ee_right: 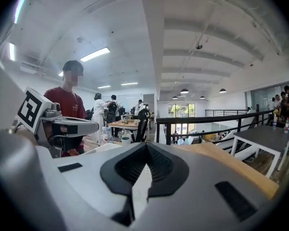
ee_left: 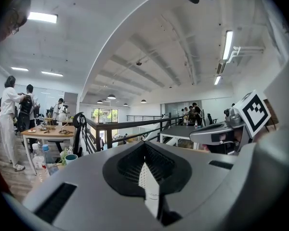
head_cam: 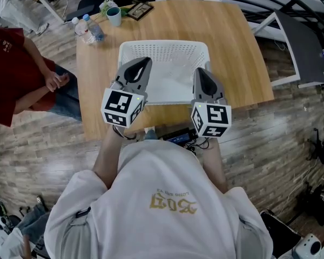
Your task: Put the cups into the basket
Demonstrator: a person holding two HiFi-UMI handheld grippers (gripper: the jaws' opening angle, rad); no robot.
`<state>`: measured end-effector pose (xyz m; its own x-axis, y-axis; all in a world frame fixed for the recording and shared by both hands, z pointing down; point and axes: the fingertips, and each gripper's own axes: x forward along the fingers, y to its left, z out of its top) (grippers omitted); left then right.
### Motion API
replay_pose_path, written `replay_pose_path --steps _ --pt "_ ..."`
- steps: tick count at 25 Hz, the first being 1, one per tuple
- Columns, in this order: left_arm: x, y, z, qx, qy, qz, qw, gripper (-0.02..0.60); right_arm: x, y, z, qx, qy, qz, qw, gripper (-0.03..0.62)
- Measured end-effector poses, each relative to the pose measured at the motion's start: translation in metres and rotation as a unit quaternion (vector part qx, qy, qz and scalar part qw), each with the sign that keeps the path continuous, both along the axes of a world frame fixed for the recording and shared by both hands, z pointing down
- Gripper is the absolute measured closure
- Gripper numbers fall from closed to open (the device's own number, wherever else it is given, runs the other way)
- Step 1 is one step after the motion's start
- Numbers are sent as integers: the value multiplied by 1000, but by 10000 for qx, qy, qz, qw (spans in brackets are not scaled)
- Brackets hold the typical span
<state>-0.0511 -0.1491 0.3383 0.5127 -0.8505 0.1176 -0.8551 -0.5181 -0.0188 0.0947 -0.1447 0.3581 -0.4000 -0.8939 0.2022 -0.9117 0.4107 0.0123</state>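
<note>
Head view: white basket (head_cam: 164, 50) sits mid-frame on the wooden table (head_cam: 232, 42). Both tongs hover side by side over its near edge, tips pointing toward the top of the frame. Left gripper (head_cam: 144, 62) has its jaws together with nothing between them; right gripper (head_cam: 200, 72) is the same, closed and empty. One teal cup (head_cam: 114, 16) stands upright at the table's upper left corner, outside the basket and well apart from both tongs. It is beside two plastic bottles (head_cam: 89, 30) and near a picture frame (head_cam: 140, 10). A person in a red shirt (head_cam: 11, 74) is at the left edge.
</note>
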Motion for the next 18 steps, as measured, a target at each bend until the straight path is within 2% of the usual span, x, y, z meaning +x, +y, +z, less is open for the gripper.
replay_pose_path --steps 18 --pt "-4 3 1 -30 -88 -19 10000 574 2 4 -2 -9 -80 13 10000 585"
